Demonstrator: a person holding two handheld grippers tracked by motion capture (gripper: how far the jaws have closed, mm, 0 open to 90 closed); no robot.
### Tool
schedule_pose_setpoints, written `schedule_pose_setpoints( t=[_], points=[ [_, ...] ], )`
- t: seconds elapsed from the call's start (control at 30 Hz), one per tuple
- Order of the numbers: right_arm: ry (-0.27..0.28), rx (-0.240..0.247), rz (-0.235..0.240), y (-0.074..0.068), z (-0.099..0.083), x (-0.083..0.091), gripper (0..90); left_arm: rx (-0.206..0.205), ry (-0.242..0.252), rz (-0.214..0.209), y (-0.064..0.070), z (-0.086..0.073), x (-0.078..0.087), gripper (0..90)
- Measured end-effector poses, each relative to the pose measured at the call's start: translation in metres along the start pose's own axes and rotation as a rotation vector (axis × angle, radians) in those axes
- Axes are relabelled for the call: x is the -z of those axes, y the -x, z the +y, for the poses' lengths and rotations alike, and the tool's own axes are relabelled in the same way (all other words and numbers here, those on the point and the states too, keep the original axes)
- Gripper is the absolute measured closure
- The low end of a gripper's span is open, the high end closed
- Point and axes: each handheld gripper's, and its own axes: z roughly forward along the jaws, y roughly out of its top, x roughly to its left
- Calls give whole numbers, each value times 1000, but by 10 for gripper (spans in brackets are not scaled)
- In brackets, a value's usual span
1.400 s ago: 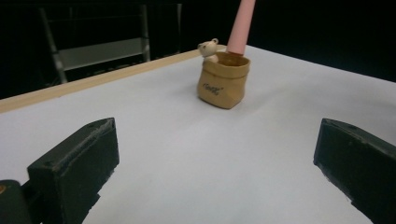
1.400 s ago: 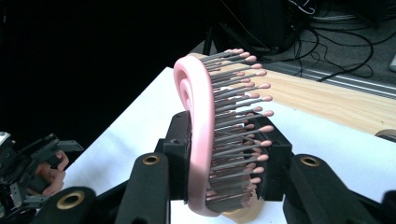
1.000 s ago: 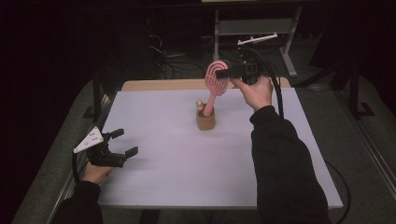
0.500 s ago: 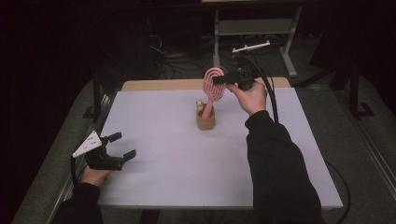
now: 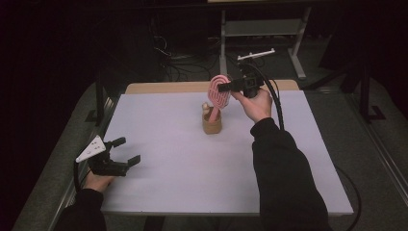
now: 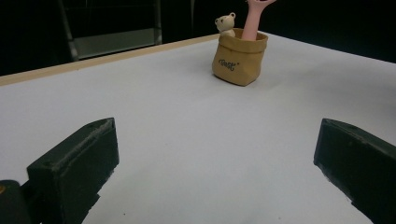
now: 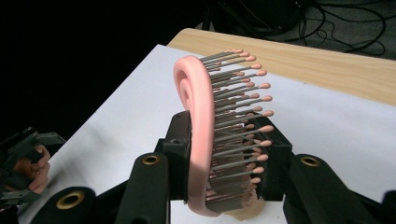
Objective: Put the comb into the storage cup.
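Pink hairbrush (image 5: pixel 219 91): head clamped between right gripper (image 5: pixel 226 88) jaws, handle standing in tan pouch (image 5: pixel 212 123) at the white table's (image 5: pixel 183 159) middle. Small bear figure (image 6: pixel 226 23) in pouch. Left gripper (image 5: pixel 126 150): jaws spread wide, empty, near-left table edge.

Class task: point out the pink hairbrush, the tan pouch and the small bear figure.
pink hairbrush (image 7: pixel 198 116): right gripper view, curved back of head.
tan pouch (image 6: pixel 238 60): left gripper view, front wall.
small bear figure (image 6: pixel 226 23): left gripper view, its head.
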Motion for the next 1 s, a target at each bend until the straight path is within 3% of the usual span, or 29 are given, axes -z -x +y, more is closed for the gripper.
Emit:
schedule_pose_setpoints(
  t=[0.2, 0.43, 0.57, 0.7, 1.0],
  points=[
    [1, -13, -6, 1, -2, -6, 619, 6, 7, 2, -1, 0, 0, 0],
    [-15, -56, 27, 6, -2, -6, 599, 5, 7, 5, -1, 0, 0, 0],
    [10, -93, 19, 12, -3, -1, 532, 7, 2, 8, -1, 0, 0, 0],
    [1, -107, 18, 19, -4, 2, 475, 17, 21, -7, 0, 1, -1, 0],
    [-3, -110, 32, 27, -9, 8, 390, 33, 35, -10, -2, 1, -1, 0]
  ],
)
